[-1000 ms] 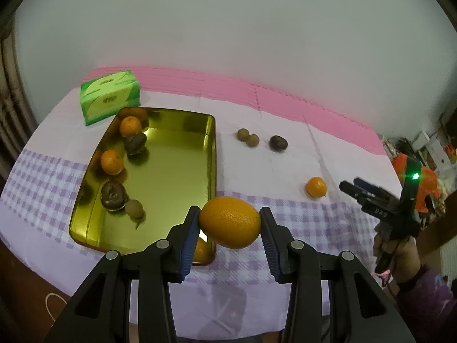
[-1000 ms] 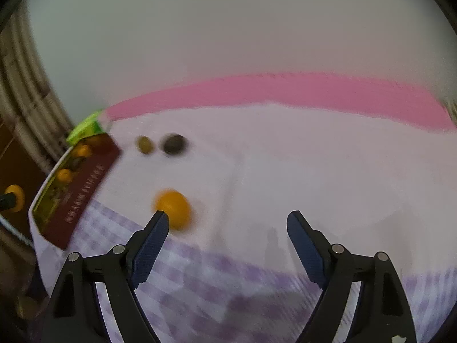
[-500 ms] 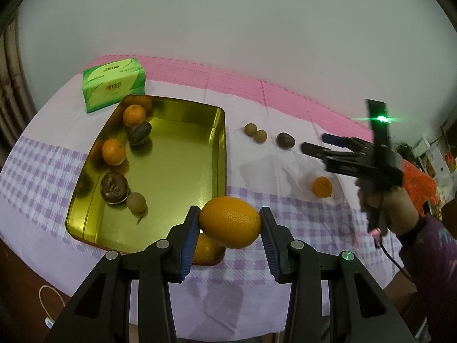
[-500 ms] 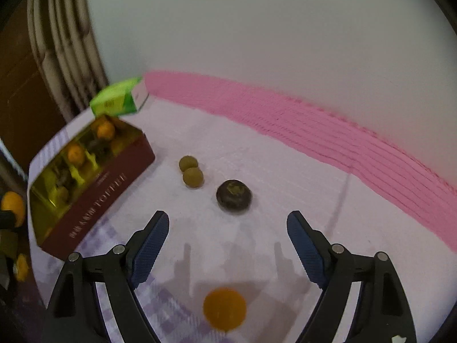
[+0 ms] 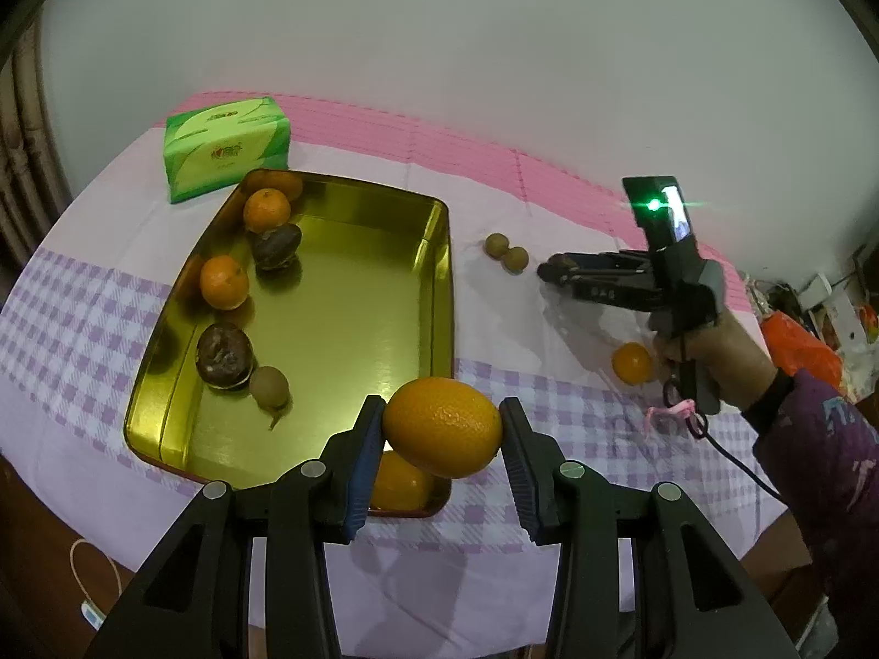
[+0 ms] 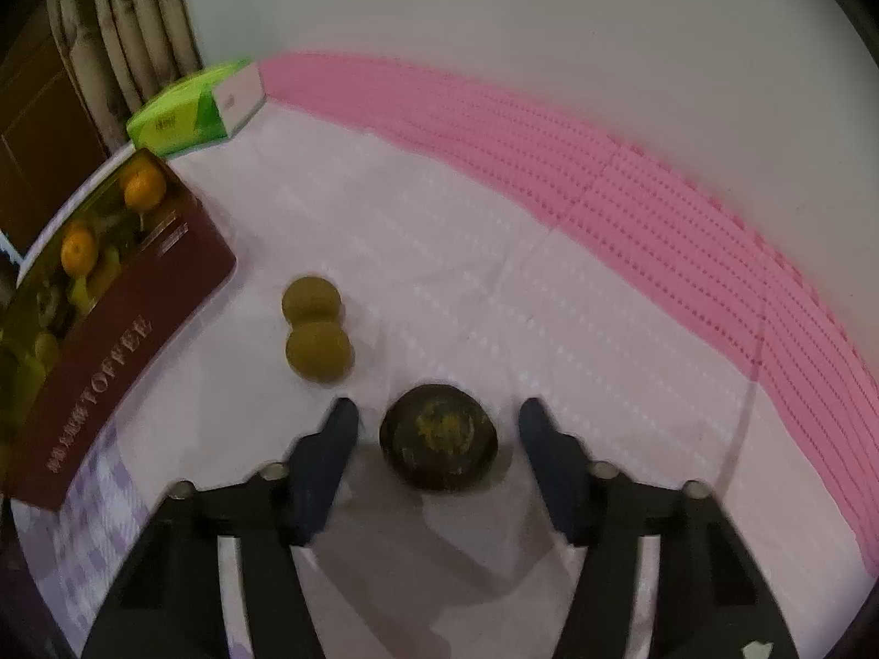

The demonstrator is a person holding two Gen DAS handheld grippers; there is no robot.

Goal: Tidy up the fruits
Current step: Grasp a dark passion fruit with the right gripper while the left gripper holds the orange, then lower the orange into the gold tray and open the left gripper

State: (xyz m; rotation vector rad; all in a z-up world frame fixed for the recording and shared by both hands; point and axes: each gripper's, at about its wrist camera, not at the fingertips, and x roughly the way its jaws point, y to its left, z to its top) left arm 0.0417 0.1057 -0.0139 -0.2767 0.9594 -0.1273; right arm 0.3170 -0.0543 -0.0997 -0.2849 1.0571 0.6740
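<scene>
- The left gripper (image 5: pixel 442 428) is clamping its jaws on the large orange (image 5: pixel 442 427), holding it above the near corner of the gold tray (image 5: pixel 439 296), likely for dropping in.
- The right gripper (image 6: pixel 437 434) is bracketing the dark fruit (image 6: pixel 438 445) on the desk (image 6: pixel 494 296); its jaws, just closing, are standing narrow with slim gaps either side.
- Two green fruits (image 6: pixel 316 329) are lying at its ten o'clock.

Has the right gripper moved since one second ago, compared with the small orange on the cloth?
Yes. In the left wrist view the right gripper went from beyond the small orange leftward past it, its jaws closing around the dark fruit.
</scene>
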